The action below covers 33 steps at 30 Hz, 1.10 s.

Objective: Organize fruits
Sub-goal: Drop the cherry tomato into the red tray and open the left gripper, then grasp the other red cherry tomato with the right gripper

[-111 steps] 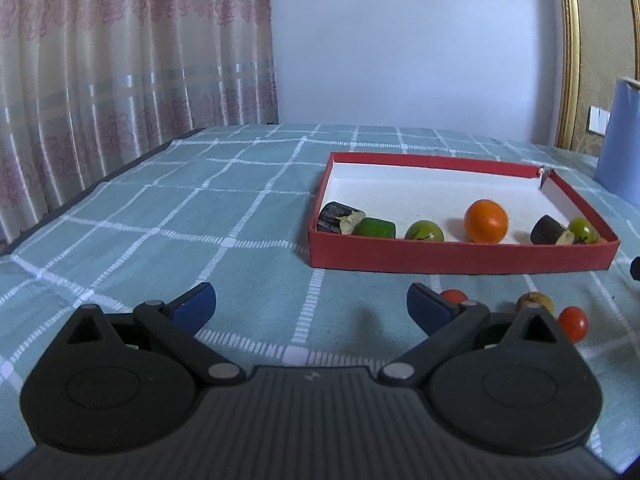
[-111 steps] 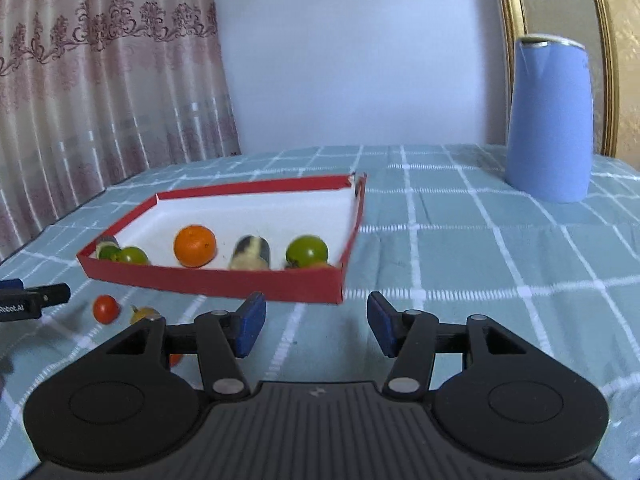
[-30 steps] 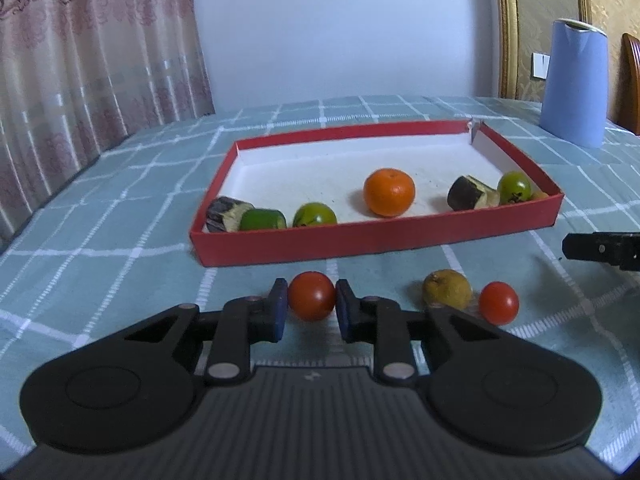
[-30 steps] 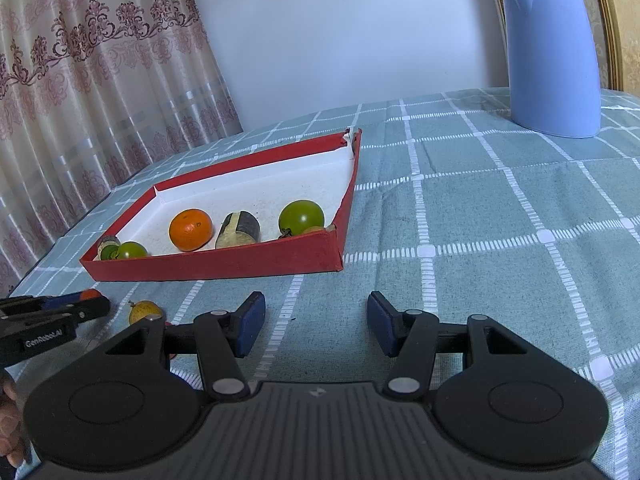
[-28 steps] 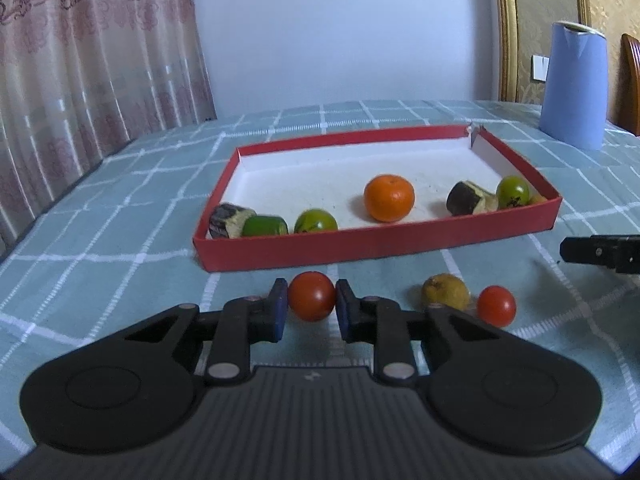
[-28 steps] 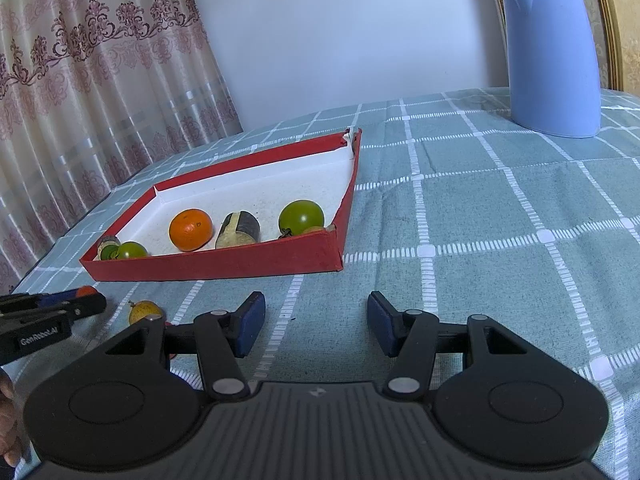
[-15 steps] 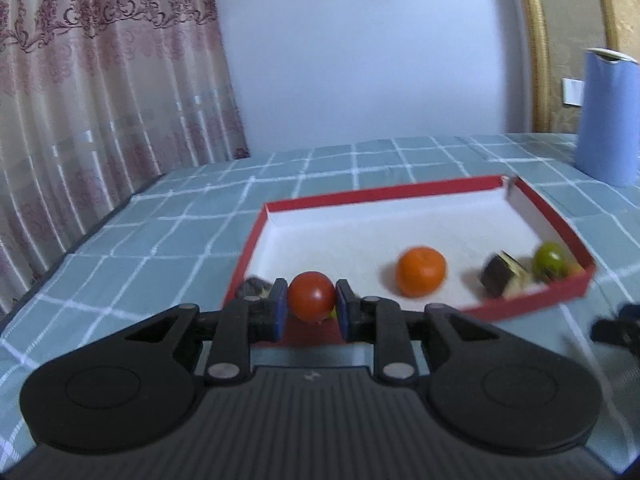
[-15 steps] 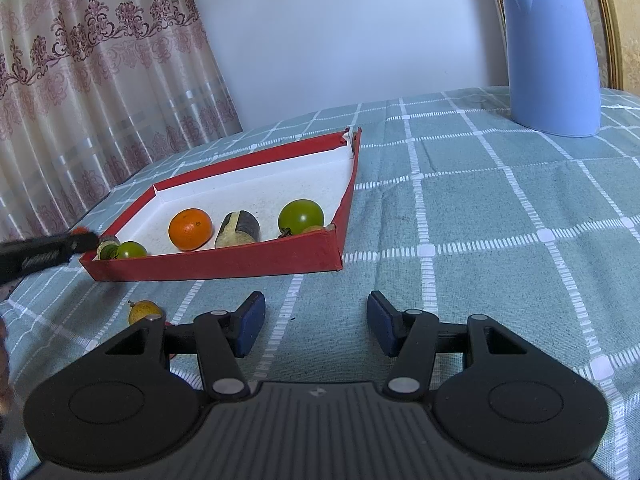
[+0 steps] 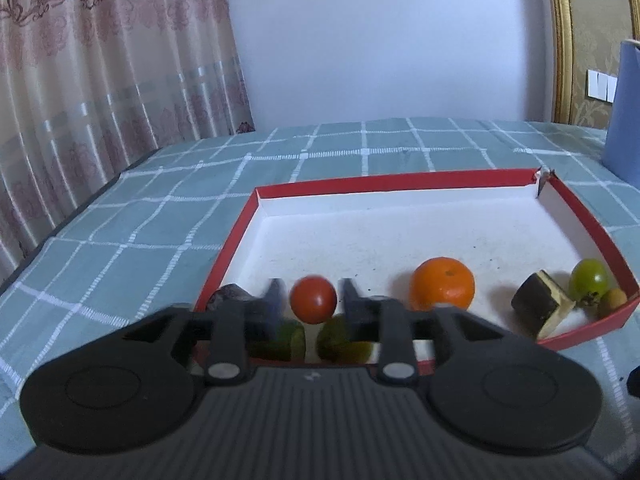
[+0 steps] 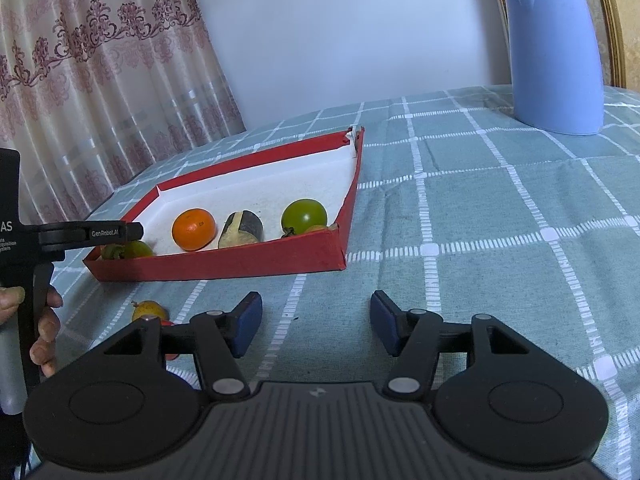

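The left gripper (image 9: pixel 313 300) hangs over the near left of the red tray (image 9: pixel 576 204), fingers parted just beside a red tomato (image 9: pixel 313 299); whether they touch it is unclear. The right gripper (image 10: pixel 316 322) gapes wide and empty above the checked cloth (image 10: pixel 500 208).

Left gripper (image 9: pixel 313 304): fingers blurred, parted beside the red tomato (image 9: pixel 313 299)
Red tray (image 9: pixel 400 181): at 12 o'clock
Orange (image 9: pixel 443 283): at the tomato's 3 o'clock
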Available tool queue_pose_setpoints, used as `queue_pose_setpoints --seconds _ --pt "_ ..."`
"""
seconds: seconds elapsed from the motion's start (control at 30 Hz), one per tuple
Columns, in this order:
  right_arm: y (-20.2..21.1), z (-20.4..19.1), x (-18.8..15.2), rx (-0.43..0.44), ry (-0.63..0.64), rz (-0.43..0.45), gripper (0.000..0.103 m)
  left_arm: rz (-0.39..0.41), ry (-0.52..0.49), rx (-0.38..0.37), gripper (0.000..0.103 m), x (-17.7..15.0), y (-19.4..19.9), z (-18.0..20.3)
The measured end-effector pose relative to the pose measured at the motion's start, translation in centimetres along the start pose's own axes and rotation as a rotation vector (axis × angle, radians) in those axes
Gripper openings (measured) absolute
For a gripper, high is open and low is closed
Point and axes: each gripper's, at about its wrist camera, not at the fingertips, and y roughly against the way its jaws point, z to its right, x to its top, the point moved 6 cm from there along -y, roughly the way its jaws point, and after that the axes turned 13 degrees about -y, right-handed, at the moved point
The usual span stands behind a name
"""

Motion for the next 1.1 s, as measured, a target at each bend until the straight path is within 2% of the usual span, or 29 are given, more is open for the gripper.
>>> queue_pose_setpoints --seconds 0.03,0.07,0.27,0.4,0.53,0.67,0.8,1.1 --pt "0.0 0.0 0.0 0.001 0.0 -0.001 0.06 0.012 0.009 0.013 0.071 0.0 0.2 -0.3" --pt "0.0 0.0 0.1 0.002 -0.001 -0.001 0.06 0.028 0.014 0.029 0.075 -0.1 0.6 -0.5" --pt "0.0 0.2 0.1 0.004 -0.005 0.004 0.06 0.061 0.013 0.031 0.077 -1.1 3.4 -1.5" --pt "0.1 0.1 0.2 0.009 -0.007 0.007 0.06 0.092 0.024 0.031 0.087 -3.2 5.9 -2.9" --pt "0.3 -0.9 -0.1 0.046 0.043 0.008 0.06 0.094 0.03 0.072 0.088 -5.8 7.0 -4.5" --pt "0.7 -3.5 -1.4 0.087 0.151 -0.008 0.06 0.046 0.084 0.063 0.089 -7.7 6.0 -5.9" --pt "1.2 -6.3 -2.8 0.136 0.261 -0.017 0.06 0.047 0.139 0.037 0.092 -8.2 5.9 -6.7" --pt "0.8 -9.2 -4.6 0.138 0.406 -0.049 0.06 0.051 0.176 0.018 0.095 -8.3 5.9 -7.2"
